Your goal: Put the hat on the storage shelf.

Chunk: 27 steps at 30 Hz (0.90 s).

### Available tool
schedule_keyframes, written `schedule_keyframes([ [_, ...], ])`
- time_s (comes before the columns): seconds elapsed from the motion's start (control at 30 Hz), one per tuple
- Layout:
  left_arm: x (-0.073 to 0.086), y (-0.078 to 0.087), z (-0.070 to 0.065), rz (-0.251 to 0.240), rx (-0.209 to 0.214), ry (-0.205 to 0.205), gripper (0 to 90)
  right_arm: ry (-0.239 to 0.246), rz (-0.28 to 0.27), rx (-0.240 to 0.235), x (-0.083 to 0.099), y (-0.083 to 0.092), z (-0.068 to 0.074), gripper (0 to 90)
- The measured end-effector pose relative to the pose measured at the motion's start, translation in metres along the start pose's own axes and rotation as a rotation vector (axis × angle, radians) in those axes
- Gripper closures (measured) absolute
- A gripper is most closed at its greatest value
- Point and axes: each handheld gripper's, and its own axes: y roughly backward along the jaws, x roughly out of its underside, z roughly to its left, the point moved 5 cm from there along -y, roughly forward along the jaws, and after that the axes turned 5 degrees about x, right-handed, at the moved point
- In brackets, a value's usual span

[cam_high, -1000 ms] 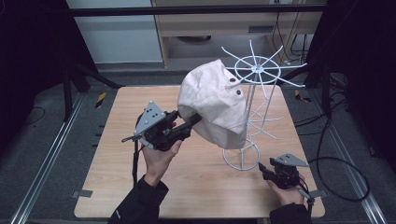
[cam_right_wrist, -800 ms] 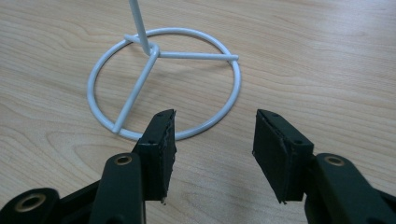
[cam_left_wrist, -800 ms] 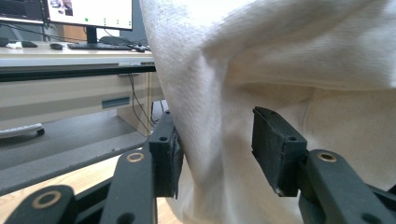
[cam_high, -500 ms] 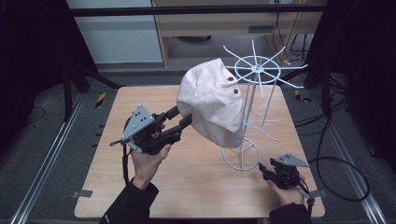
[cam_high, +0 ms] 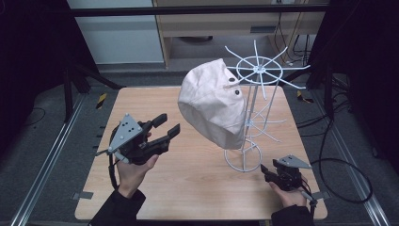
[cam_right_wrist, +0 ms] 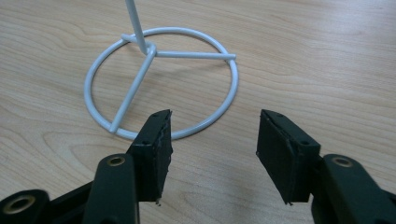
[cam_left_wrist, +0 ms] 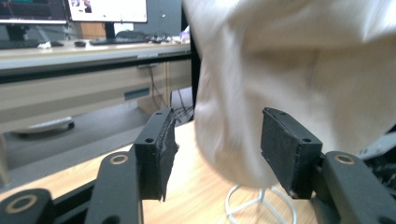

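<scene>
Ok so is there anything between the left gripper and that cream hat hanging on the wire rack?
Nothing visible. The left gripper is open and points at the hat across bare table; in the left gripper view the fabric hangs just beyond the jaws. The wire rack stands behind the hat.

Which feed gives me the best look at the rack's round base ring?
The right gripper view: the base ring and its spokes lie sharp and whole just beyond the open jaws. The high view shows it small, under the cream hat. The left gripper view catches a blurred arc.
</scene>
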Motion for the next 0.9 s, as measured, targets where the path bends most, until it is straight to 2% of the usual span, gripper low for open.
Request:
schedule_keyframes([
  [0.07,0.006,0.003,0.003,0.015,-0.015,-0.002,42.5,-0.001,-0.001,0.001,0.0,0.0,0.0,43.4],
  [0.1,0.017,0.009,0.011,0.036,-0.035,0.01,42.1,-0.004,-0.001,0.001,0.0,0.0,-0.001,41.6],
  [0.13,0.017,0.009,0.011,0.036,-0.035,0.01,41.4,-0.004,-0.001,0.001,0.0,0.0,-0.001,41.6],
  [0.17,0.03,0.015,0.019,0.066,-0.056,0.023,40.8,-0.009,-0.001,0.004,0.0,-0.001,-0.001,40.0],
  [0.2,0.03,0.015,0.019,0.066,-0.056,0.023,40.3,-0.009,-0.001,0.004,0.0,-0.001,-0.001,40.0],
  [0.27,0.043,0.021,0.027,0.095,-0.082,0.029,39.8,-0.004,-0.004,0.005,0.0,-0.001,-0.001,38.2],
  [0.3,0.055,0.026,0.036,0.113,-0.106,0.047,39.2,-0.002,-0.008,0.006,0.0,-0.001,-0.001,36.7],
  [0.33,0.055,0.026,0.036,0.113,-0.106,0.047,38.7,-0.002,-0.008,0.006,0.0,-0.001,-0.001,36.7],
  [0.37,0.065,0.03,0.043,0.128,-0.119,0.069,38.1,-0.01,-0.007,0.005,0.0,-0.002,-0.001,35.2],
  [0.4,0.065,0.03,0.043,0.128,-0.119,0.069,37.7,-0.01,-0.007,0.005,0.0,-0.002,-0.001,35.2],
  [0.43,0.075,0.034,0.049,0.151,-0.142,0.07,37.3,-0.011,-0.008,0.007,0.001,-0.001,-0.001,34.1],
  [0.6,0.102,0.041,0.063,0.211,-0.195,0.082,34.7,-0.015,-0.011,0.013,0.001,-0.002,-0.003,30.3],
  [0.73,0.129,0.045,0.077,0.284,-0.235,0.114,32.5,-0.027,-0.01,0.014,0.001,-0.002,-0.004,26.7],
  [0.9,0.159,0.053,0.092,0.358,-0.261,0.164,29.5,-0.034,-0.008,0.026,0.002,-0.004,-0.008,23.0],
])
